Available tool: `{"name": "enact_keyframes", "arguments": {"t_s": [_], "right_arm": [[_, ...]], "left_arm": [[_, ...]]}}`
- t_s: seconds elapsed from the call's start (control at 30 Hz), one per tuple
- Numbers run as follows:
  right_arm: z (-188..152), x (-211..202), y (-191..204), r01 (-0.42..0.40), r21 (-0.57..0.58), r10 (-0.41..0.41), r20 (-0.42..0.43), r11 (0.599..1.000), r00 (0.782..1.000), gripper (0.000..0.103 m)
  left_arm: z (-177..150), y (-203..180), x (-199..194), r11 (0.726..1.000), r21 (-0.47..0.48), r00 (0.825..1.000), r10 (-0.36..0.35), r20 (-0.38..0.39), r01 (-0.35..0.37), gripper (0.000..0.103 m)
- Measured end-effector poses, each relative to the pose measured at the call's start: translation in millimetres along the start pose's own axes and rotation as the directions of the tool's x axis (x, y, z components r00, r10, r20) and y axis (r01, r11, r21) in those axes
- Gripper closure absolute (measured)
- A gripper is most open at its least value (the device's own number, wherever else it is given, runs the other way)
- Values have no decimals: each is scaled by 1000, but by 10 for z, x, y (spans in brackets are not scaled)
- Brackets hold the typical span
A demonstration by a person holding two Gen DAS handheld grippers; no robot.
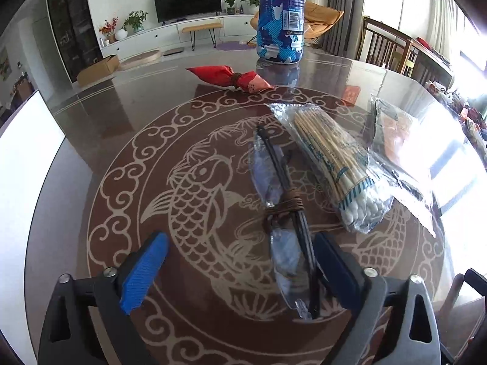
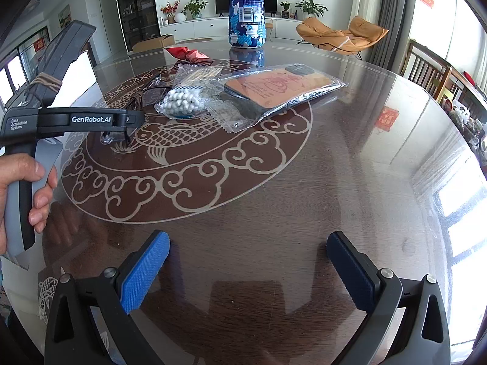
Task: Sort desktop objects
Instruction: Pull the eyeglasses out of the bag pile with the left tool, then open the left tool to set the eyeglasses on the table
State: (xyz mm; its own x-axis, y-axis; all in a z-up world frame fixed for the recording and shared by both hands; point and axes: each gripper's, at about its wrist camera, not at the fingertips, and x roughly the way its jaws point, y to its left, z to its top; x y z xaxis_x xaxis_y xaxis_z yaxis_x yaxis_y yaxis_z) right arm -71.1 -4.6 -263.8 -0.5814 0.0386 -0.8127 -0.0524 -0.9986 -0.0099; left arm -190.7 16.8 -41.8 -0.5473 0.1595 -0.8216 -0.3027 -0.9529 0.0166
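A pair of folded glasses (image 1: 286, 213) with brown cord wound round its middle lies on the glass table (image 1: 127, 121). My left gripper (image 1: 240, 240) is low over it and open. The glasses lie between the fingers, close against the right finger (image 1: 331, 261) and well clear of the left pad (image 1: 143, 270). A bag of cotton swabs (image 1: 341, 164) lies just right of the glasses, and a bagged orange phone case (image 2: 280, 88) lies beyond that. My right gripper (image 2: 248, 238) is open over bare table with nothing between its fingers.
A tall blue patterned bottle (image 1: 281, 15) stands at the far side, with a red twisted packet (image 1: 231, 77) in front of it. A white panel (image 1: 27, 182) runs along the table's left edge. Wooden chairs (image 2: 432, 70) stand to the right. A hand (image 2: 27, 188) holds the left gripper's handle.
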Motion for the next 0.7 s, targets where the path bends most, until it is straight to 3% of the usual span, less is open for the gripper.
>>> {"name": "enact_keyframes", "arguments": {"t_s": [0.03, 0.13, 0.17, 0.37, 0.6, 0.63, 0.67, 0.7], "right_arm": [[1, -1, 1, 0, 0, 0, 0, 1000, 1000, 0], [1, -2, 1, 0, 0, 0, 0, 1000, 1000, 0], [1, -2, 2, 0, 0, 0, 0, 1000, 1000, 0], [0, -3, 3, 0, 0, 0, -1, 1000, 1000, 0], [1, -2, 3, 0, 0, 0, 0, 1000, 1000, 0], [0, -2, 3, 0, 0, 0, 0, 1000, 1000, 0], [1, -2, 3, 0, 0, 0, 0, 1000, 1000, 0], [1, -2, 3, 0, 0, 0, 0, 1000, 1000, 0]], "left_arm": [[33, -1, 1, 1000, -3, 1000, -7, 7, 7, 31], [77, 36, -17, 1000, -23, 1000, 4, 25, -3, 70], [67, 64, -29, 999, -32, 1000, 10, 30, -9, 75], [-208, 335, -185, 995, -92, 998, 50, 46, -46, 75], [-650, 538, -493, 989, -99, 994, 110, 23, -107, 72], [-692, 551, -522, 989, -100, 993, 113, 22, -111, 69], [-730, 562, -544, 989, -99, 993, 112, 21, -110, 53], [-764, 569, -559, 989, -97, 993, 113, 20, -110, 27]]}}
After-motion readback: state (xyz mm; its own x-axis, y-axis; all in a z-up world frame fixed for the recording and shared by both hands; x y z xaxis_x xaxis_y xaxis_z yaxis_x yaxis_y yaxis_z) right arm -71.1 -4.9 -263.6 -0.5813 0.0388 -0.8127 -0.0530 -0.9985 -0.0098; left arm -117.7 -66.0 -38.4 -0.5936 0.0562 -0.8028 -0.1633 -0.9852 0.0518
